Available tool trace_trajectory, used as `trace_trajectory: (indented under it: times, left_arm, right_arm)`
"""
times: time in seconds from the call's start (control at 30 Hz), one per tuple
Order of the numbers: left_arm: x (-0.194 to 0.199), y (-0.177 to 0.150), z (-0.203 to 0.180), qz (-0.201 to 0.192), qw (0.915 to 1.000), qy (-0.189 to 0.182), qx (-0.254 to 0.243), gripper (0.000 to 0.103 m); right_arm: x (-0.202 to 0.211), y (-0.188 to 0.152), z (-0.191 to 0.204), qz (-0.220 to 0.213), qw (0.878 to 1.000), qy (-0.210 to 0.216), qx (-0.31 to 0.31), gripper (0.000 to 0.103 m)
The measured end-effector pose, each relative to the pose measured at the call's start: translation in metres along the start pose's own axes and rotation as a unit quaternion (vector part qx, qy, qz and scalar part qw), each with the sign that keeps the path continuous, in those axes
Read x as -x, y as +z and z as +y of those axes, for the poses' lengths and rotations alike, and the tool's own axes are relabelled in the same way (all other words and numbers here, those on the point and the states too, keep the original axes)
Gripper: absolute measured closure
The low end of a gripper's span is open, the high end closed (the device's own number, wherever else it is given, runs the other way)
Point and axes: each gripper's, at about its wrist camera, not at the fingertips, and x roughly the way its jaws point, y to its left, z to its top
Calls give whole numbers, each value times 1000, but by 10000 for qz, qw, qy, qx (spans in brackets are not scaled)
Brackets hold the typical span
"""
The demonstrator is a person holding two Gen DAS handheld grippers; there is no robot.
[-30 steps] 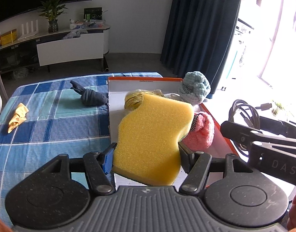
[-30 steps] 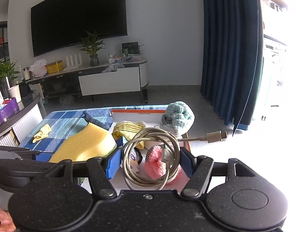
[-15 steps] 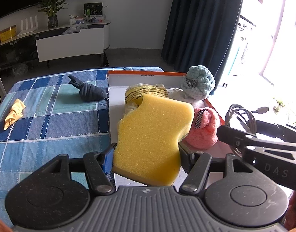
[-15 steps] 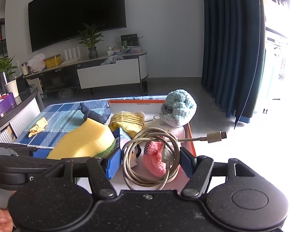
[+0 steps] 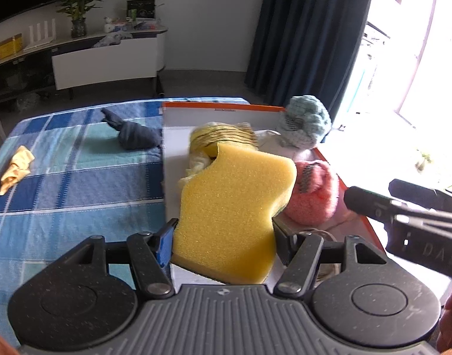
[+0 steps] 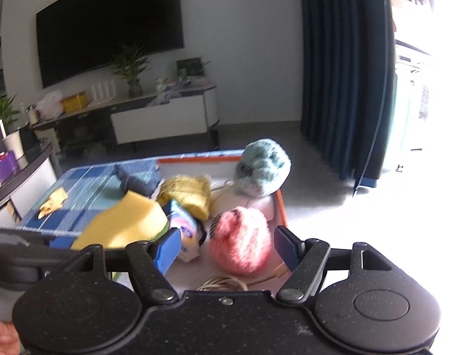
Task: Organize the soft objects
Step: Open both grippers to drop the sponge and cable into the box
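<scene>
Sponge (image 5: 231, 222) is pinched in the left hand-held gripper (image 5: 223, 236) over the box (image 5: 178, 148); lower it first. Right hand-held gripper (image 6: 226, 245) is opening, nothing pinched.

Both grippers are black and speckled, silver screws, blue-padded fingers (image 6: 169, 248).

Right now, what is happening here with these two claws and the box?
A person sorts soft things into an orange-rimmed box on a checked cloth. The left claw grips a yellow sponge above the box. The right claw is opening with nothing between its pads; a coiled cable lies in the box below it, beside a pink plush.
</scene>
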Motion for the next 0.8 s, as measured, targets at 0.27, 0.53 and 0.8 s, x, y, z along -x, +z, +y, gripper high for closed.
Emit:
trace_trajectory:
  times: [0.27, 0.53, 0.8]
  left_arm:
    - [2, -3, -6, 0, 9995, -266, -193, 12]
    - [22, 1, 14, -187, 9997, 104, 75, 4]
    - [39, 3, 45, -250, 9976, 527, 365, 4]
  right_arm:
    - [13, 5, -2, -240, 9996, -145, -45, 20]
    - [20, 11, 12, -364, 9993, -30, 80, 20]
    - [20, 15, 43, -324, 9984, 292, 357, 20]
